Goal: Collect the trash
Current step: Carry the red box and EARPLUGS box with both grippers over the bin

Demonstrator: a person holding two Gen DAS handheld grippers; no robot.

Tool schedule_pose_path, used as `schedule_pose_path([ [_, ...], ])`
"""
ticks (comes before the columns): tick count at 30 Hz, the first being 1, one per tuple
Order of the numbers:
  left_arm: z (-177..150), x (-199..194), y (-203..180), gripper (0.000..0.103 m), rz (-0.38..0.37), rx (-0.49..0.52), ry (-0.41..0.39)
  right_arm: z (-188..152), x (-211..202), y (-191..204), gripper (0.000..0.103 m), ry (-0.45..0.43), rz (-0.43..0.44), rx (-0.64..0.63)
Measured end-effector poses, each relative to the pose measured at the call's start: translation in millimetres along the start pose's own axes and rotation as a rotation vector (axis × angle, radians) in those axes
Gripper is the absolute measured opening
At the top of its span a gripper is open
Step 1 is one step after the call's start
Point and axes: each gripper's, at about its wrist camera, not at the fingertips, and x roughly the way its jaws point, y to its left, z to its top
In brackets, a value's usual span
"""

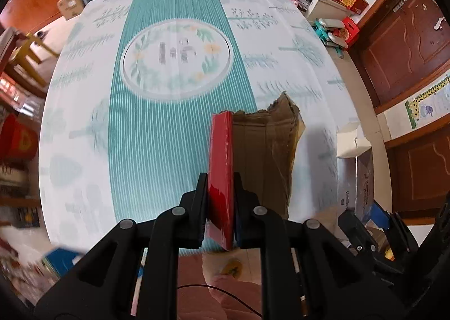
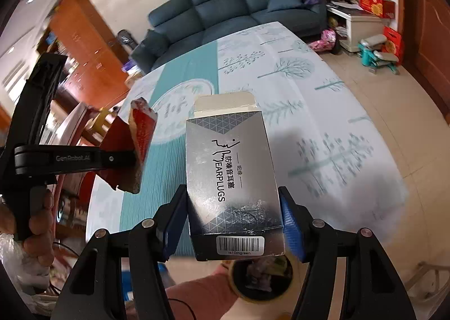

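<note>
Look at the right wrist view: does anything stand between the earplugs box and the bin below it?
Nothing visible does. The right hand-held gripper holds the earplugs box above the round bin, whose open mouth shows just under the box's near end. The left hand-held gripper, holding red cardboard, is off to the side.

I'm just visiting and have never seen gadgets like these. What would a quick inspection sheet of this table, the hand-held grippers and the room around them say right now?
Surface: table under a white and teal tree-print cloth.
Job's things: torn red cardboard piece in the left gripper; silver earplugs box, top flap open, in the right gripper.
Clutter: nothing seen on the cloth.
Grippers: both shut on their items, held above the table.
Cables: thin black cable near the person's lap.
Surroundings: dark blue sofa beyond the table; a round bin below the right gripper; boxes and toys by the wall.
</note>
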Motion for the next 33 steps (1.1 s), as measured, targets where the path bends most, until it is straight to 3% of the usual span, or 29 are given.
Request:
schedule_pose_path([
  [8,-103,-21,-32,0.012,0.041,-0.008,0.035,-73,-55,-17,0.062,0.042,0.046,-0.04],
  [16,-158,-9,-35,0.012,0.092,0.024,0.094,-132,-50,-29,0.062,0.119,0.074,0.03],
  [24,-198,61,-24,0.012,0.109,0.065,0.159,-191,8,-52,0.062,0.193,0.042,0.143],
  [33,-248,189,-2,0.012,0.095,0.08,0.201,-270,123,-90,0.062,0.297,-0.018,0.24],
])
